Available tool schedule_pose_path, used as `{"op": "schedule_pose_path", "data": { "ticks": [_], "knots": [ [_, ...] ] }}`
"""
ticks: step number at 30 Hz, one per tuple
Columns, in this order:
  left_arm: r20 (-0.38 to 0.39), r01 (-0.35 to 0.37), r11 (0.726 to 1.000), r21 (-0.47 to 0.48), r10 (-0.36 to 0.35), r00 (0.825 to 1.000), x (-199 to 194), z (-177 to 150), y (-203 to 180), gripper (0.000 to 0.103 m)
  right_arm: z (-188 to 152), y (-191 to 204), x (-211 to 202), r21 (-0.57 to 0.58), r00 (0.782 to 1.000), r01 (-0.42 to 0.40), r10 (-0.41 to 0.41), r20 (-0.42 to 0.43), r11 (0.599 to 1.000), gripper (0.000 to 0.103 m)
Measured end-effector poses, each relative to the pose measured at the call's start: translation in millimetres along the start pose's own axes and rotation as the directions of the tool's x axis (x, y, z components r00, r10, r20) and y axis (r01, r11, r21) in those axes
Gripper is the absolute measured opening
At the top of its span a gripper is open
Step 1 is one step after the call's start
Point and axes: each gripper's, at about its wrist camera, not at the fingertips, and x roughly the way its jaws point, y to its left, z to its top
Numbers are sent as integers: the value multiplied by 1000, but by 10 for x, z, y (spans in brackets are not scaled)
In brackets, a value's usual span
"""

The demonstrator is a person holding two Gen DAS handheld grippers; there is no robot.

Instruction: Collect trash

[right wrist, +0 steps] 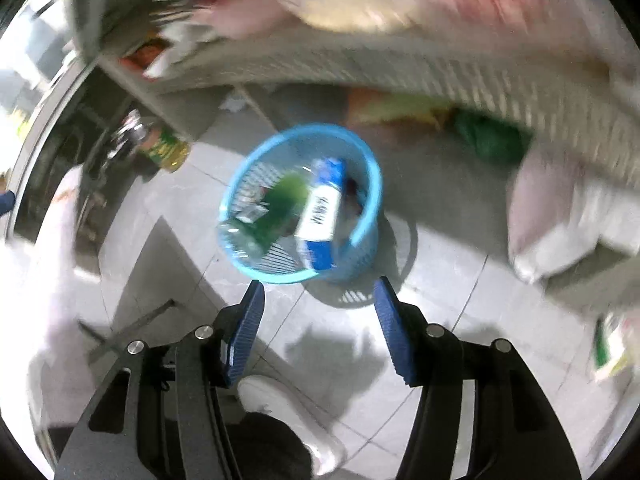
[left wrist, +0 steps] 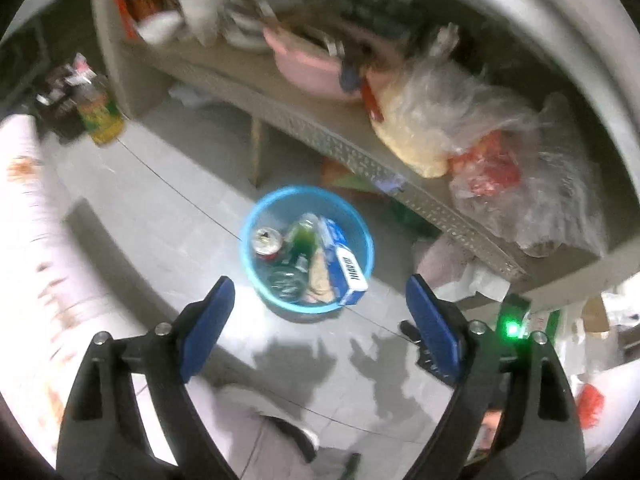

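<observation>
A round blue plastic basket [left wrist: 366, 240] stands on the tiled floor below both grippers. Inside it lie a red drink can [left wrist: 266, 241], a green plastic bottle [left wrist: 299, 240] and a blue-and-white carton [left wrist: 346, 270]. My left gripper [left wrist: 320, 290] hangs above the basket's near rim, jaws wide apart, nothing between them. In the blurred right wrist view the basket [right wrist: 236, 188], green bottle [right wrist: 280, 204] and carton [right wrist: 320, 216] show again. My right gripper [right wrist: 318, 292] is above the near rim, open and empty.
A beige shelf unit [left wrist: 320, 136] runs behind the basket, loaded with dishes, a pink basin [left wrist: 308, 70] and clear plastic bags [left wrist: 460, 120]. A yellow-green bottle [left wrist: 100, 116] stands on the floor at left. The person's shoes [right wrist: 280, 404] are below the grippers.
</observation>
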Motion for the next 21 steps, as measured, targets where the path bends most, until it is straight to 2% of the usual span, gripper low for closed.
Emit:
{"op": "schedule_pose_path", "data": {
  "ticks": [3, 5, 8, 13, 16, 19, 21],
  "knots": [
    [91, -21, 999, -36, 24, 996, -477, -375, 57, 90, -59, 343, -415, -140, 997, -4, 15, 77, 990, 76],
    [145, -50, 994, -101, 64, 987, -723, -662, 110, 92, -133, 612, -730, -248, 990, 4, 32, 140, 969, 82],
    [194, -125, 970, -210, 167, 967, -956, -1033, 248, 93, -236, 918, -1090, -356, 976, 3, 74, 203, 934, 93],
    [248, -180, 930, -321, 266, 931, -1265, -1519, 314, 93, -416, 1332, -1475, -471, 963, 32, 99, 250, 882, 97],
    [269, -236, 895, -379, 350, 897, -1468, -1803, 293, 94, -531, 1534, -1630, -514, 961, 60, 90, 263, 856, 97],
    [256, -310, 858, -409, 434, 864, -1589, -1985, 254, 94, -659, 1677, -1768, -541, 955, 70, 101, 280, 838, 97],
    [256, -365, 832, -418, 494, 831, -1686, -2093, 225, 94, -717, 1752, -1825, -543, 952, 93, 85, 294, 834, 97]
  ]
}}
